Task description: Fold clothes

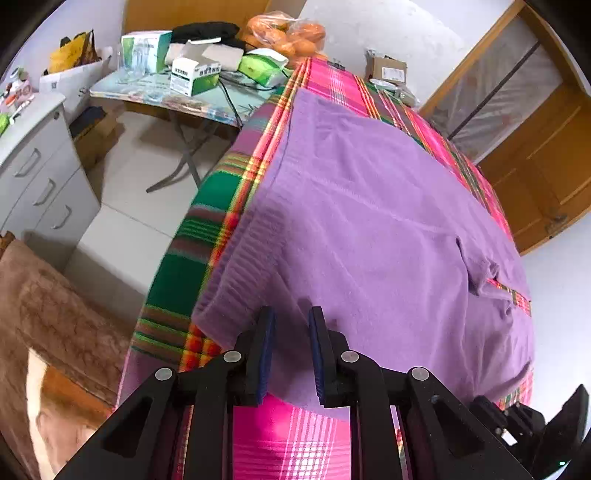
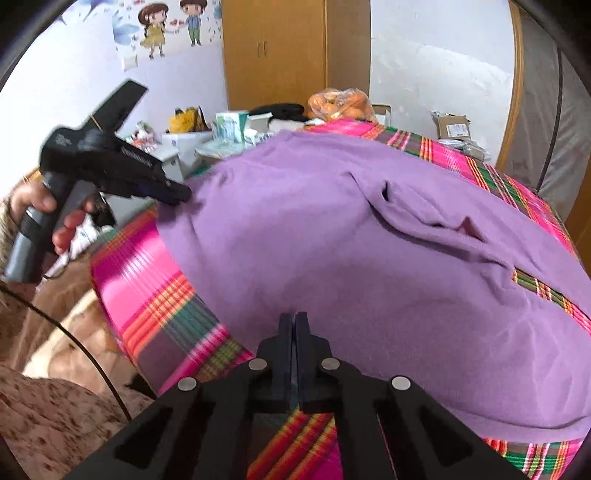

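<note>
A purple knit sweater [image 1: 369, 221] lies spread flat on a table covered with a pink, green and orange plaid cloth [image 1: 192, 266]. My left gripper [image 1: 291, 314] is open, its fingers straddling the sweater's near edge close to the ribbed hem corner. In the right wrist view the sweater [image 2: 332, 240] fills the middle, and my right gripper [image 2: 293, 317] is shut on the sweater's near edge. The left gripper [image 2: 181, 195] shows there too, held by a hand at the sweater's left edge. A fold with a sleeve lies on the right side [image 2: 443, 229].
A folding side table [image 1: 155, 88] with boxes, tissue packs and a bag of oranges [image 1: 288, 33] stands beyond the far end. A grey drawer cabinet [image 1: 40, 177] is at left. A brown blanket [image 1: 55, 317] lies near left. Wooden doors [image 1: 535, 155] are at right.
</note>
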